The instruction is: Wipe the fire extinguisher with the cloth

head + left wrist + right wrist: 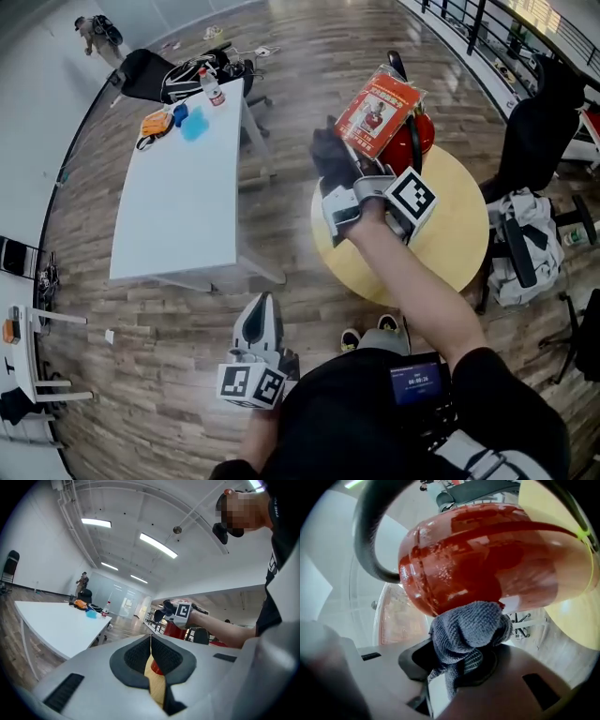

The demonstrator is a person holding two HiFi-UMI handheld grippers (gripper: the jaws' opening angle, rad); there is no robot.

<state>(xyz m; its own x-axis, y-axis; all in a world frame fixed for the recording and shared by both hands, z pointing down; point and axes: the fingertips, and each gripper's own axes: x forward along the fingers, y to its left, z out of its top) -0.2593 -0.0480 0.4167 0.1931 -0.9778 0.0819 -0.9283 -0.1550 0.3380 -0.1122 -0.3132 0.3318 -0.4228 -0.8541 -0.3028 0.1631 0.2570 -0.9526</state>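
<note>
Right gripper (461, 667): jaws clamped on a bunched grey, waffle-textured cloth (468, 630), which presses against the fire extinguisher (478, 559) just ahead of the jaw tips. The extinguisher is glossy red, with a black hose (365, 541) curving at left. Left gripper (151, 651): jaws together and empty, well apart from the extinguisher.

Head view steeply above fire extinguisher (405, 150)

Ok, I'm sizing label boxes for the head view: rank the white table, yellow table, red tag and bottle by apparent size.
Largest to smallest:
1. white table
2. yellow table, partly hidden
3. red tag, perhaps nearer the camera, so flattered
4. bottle
</note>
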